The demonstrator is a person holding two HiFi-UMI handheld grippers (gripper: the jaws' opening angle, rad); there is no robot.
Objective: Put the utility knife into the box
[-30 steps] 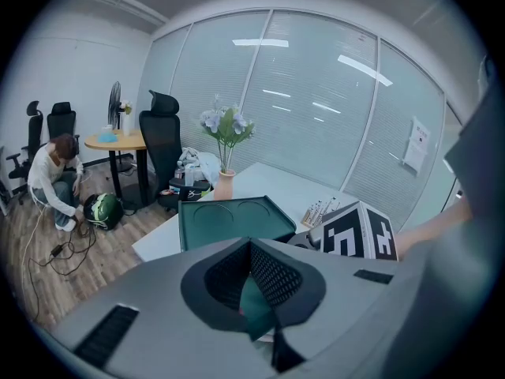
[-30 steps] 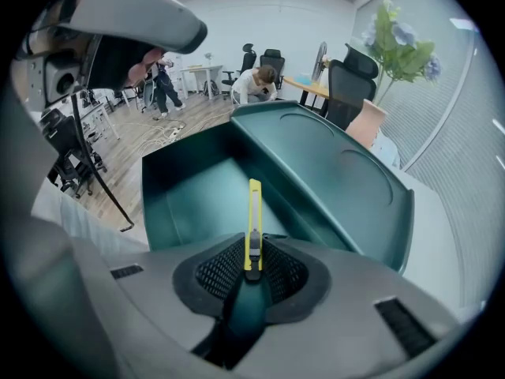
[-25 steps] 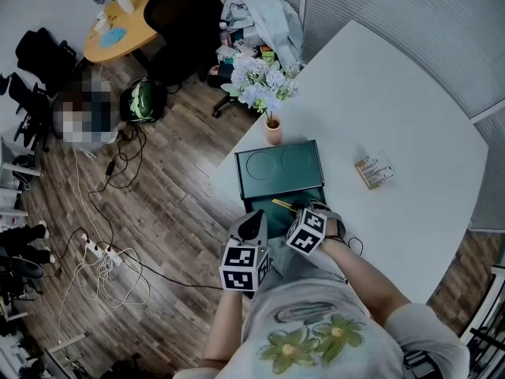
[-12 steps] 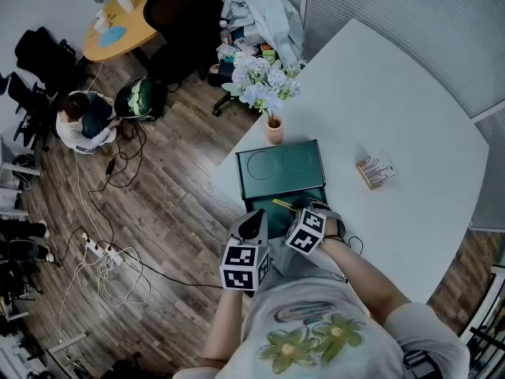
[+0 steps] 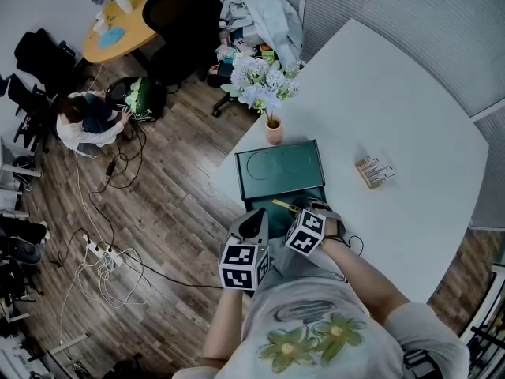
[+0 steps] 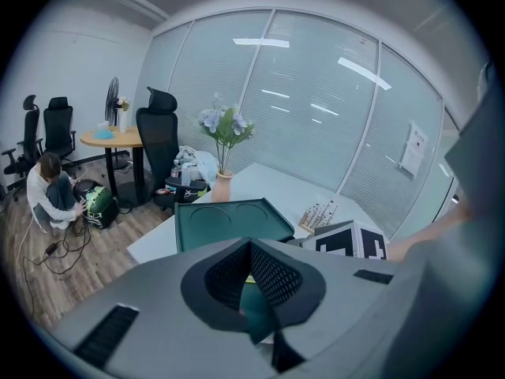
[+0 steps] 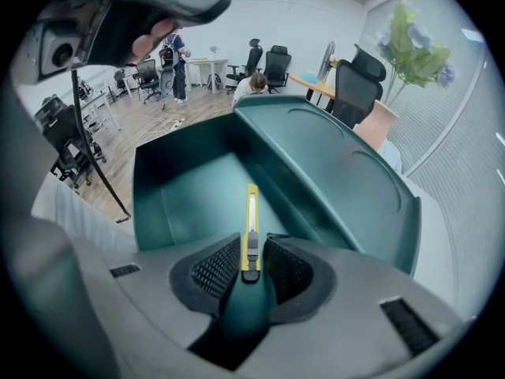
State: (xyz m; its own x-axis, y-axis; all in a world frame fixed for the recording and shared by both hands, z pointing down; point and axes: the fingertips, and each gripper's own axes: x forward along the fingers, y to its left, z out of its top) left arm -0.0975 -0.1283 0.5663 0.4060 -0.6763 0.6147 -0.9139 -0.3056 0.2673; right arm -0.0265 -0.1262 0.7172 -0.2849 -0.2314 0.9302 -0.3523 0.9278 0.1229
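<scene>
A dark green box point(image 5: 314, 195) stands open at the white table's near edge, its lid point(image 5: 280, 166) folded back. The yellow utility knife point(image 7: 252, 219) points into the box point(image 7: 177, 184), its rear end between the pads of my right gripper point(image 7: 252, 263). Those jaws are opening, and the pads stand just off the knife's sides. In the head view the knife point(image 5: 282, 204) shows as a thin yellow line ahead of the right gripper point(image 5: 304, 207). My left gripper point(image 5: 254, 221) hovers at the box's near left corner, shut and empty point(image 6: 251, 247).
A vase of pale flowers point(image 5: 273, 129) stands just behind the lid. A small carton point(image 5: 373, 171) lies to the right on the table point(image 5: 394, 117). The table edge runs close along the box's left side. A person point(image 5: 87, 121) crouches on the floor among cables.
Both grippers and the box stay where they were. Only the person on the floor has shifted a little.
</scene>
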